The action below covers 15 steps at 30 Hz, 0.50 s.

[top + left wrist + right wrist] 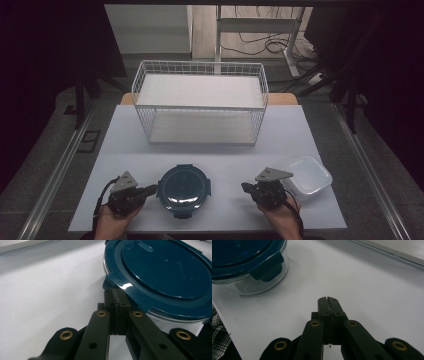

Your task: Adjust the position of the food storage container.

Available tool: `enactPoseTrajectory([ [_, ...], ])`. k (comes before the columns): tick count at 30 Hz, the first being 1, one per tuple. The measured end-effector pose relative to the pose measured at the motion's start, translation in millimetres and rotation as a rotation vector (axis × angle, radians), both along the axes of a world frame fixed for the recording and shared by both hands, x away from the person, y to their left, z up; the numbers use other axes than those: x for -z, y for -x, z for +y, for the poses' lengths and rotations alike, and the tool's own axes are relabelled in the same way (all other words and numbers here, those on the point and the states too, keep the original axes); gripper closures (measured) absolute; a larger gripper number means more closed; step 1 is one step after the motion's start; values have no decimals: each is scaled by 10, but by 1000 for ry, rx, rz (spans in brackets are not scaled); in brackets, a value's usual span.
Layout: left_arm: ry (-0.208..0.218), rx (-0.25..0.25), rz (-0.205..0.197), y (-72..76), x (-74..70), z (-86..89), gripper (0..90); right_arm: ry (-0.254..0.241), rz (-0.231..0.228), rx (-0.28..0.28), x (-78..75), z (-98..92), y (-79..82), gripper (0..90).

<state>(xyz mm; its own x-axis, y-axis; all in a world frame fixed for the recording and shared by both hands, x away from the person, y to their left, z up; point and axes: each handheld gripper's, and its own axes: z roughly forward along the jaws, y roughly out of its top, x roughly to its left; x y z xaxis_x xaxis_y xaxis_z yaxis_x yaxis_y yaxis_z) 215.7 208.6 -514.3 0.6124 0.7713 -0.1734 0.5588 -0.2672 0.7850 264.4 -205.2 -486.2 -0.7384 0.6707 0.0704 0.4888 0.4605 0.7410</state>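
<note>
The person is resting both tools low at the near edge of the white table (125, 135). The left gripper (117, 293), jaws pressed together on nothing, is nosing its tip against a side latch of the round container with the dark blue lid (183, 190), probably to pry that clip loose, though the contact itself is hard to make out. The right gripper (328, 300) is sitting clenched and empty over bare tabletop, with the container off to its left. A white square tub (309, 177) is lying just right of that hand. An empty wire shelf rack (200, 102) is standing farther back, with cables trailing across the dim floor beyond.
</note>
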Motion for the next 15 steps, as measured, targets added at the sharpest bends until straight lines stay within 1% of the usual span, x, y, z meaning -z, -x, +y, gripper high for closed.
enactPoseTrajectory([
  [3,-6,17,-2,-1,-6,-59,900,-4,4,-12,6,36,10,895],
  [5,1,22,0,-16,-4,-100,900,-9,9,-20,17,67,18,895],
  [9,0,42,-3,-53,-10,-200,900,-22,24,-40,36,136,30,895],
  [11,1,56,-1,-76,-14,-249,900,-22,30,-51,48,173,39,895],
  [13,0,66,-4,-92,-21,-296,900,-10,33,-61,55,203,54,895],
  [15,1,74,-3,-105,-24,-338,900,-10,32,-60,53,201,54,895],
])
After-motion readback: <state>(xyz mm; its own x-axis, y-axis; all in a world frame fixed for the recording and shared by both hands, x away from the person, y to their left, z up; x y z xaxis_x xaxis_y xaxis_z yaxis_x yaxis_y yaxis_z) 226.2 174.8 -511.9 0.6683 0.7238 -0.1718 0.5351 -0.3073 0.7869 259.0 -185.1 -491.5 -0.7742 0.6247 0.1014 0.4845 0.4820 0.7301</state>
